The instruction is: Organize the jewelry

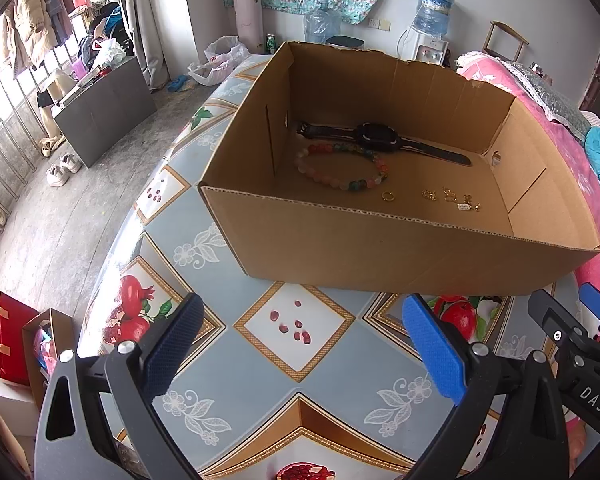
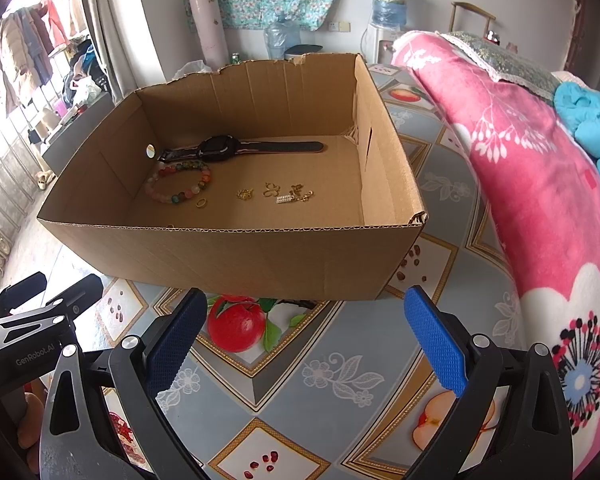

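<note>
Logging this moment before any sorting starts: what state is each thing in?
cardboard box: open-topped, upright on the table.
watch: strap flat, inside box.
bead bracelet: closed loop, flat, inside box.
gold ring: flat, loose.
small gold pieces: scattered.
left gripper: open, empty.
right gripper: open, empty.

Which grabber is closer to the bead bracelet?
Hard to tell. Both grippers, left and right, hang open outside the box, similarly short of the bracelet.

box (image 2: 228, 256): matt corrugated cardboard | tablecloth (image 2: 320, 376): glossy, smooth | bracelet (image 2: 180, 186): shiny beads | gripper pads (image 2: 436, 344): blue, rough-textured
</note>
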A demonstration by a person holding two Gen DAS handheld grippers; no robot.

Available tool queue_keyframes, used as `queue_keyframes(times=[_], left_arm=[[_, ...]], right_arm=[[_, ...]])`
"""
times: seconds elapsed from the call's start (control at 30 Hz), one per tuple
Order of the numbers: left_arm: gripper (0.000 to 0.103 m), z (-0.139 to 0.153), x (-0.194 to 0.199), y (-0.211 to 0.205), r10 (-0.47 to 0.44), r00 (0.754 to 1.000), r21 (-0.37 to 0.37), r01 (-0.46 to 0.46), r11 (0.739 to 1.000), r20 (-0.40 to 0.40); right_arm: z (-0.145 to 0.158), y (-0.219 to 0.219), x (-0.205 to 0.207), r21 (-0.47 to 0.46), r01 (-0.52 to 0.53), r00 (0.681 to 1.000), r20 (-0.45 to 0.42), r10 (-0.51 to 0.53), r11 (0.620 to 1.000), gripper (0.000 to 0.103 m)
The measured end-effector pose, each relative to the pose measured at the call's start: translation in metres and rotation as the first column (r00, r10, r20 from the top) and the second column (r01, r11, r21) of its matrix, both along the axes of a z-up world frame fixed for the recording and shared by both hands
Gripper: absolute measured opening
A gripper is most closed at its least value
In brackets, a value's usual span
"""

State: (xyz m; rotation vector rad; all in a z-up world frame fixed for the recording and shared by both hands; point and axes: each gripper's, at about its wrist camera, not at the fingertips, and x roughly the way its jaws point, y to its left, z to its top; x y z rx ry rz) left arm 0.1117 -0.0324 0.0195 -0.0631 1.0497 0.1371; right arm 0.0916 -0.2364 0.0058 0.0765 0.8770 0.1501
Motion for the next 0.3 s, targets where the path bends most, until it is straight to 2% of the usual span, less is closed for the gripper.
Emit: queue_keyframes(times=[0.3], left_arm=[[0.098,0.0026,0.0015,-0.0008,0.012,1.000,-0.011,-0.012,1.000,-0.005]], right_arm=[[0.0002,0.0000,0.0000,-0.001,-0.001,1.000,0.000,0.001,1.000,0.095]])
